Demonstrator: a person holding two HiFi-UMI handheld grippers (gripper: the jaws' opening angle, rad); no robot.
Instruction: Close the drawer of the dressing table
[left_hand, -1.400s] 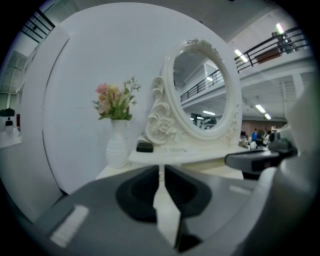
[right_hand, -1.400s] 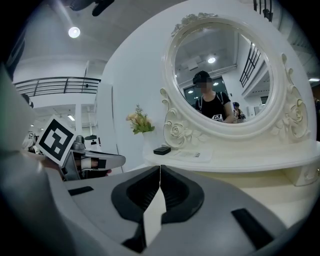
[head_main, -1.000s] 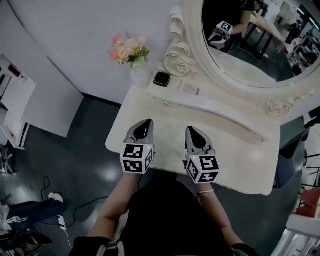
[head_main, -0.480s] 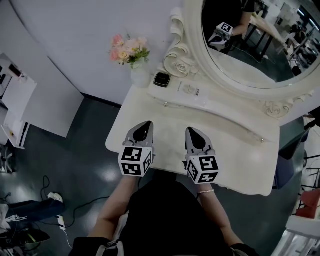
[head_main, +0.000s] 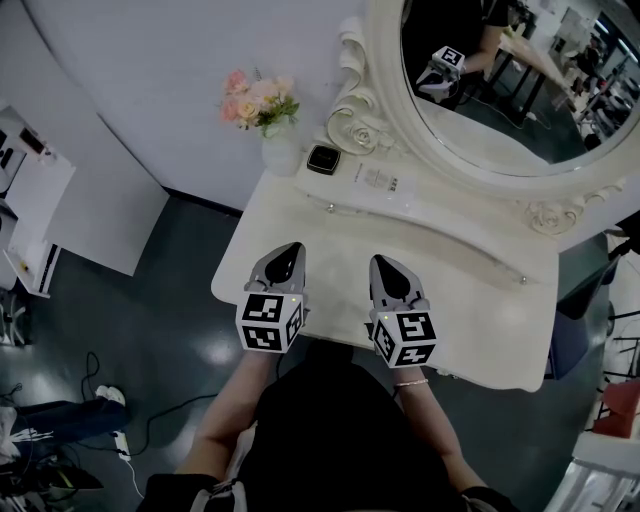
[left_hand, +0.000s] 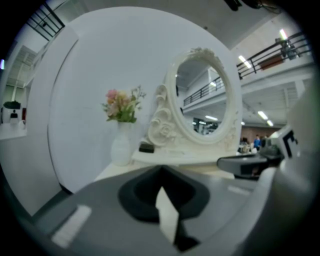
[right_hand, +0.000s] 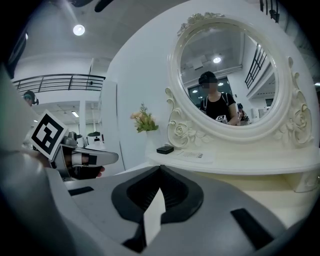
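The white dressing table (head_main: 470, 300) stands against the wall under its oval mirror (head_main: 500, 100). Both grippers hover side by side over the tabletop's near part, pointing at the mirror. My left gripper (head_main: 289, 247) has its jaws shut with nothing between them, as the left gripper view (left_hand: 161, 168) shows. My right gripper (head_main: 380, 261) is likewise shut and empty (right_hand: 160, 167). The drawer itself shows in no view. The table's front edge lies hidden under the grippers and the person's body. Two small knobs (head_main: 331, 207) sit on the raised back shelf.
A white vase of pink flowers (head_main: 262, 108) stands at the table's back left corner, with a small black box (head_main: 323, 158) and a printed card (head_main: 385, 180) beside it. A white cabinet (head_main: 30, 200) is at the left; cables (head_main: 105, 400) lie on the dark floor.
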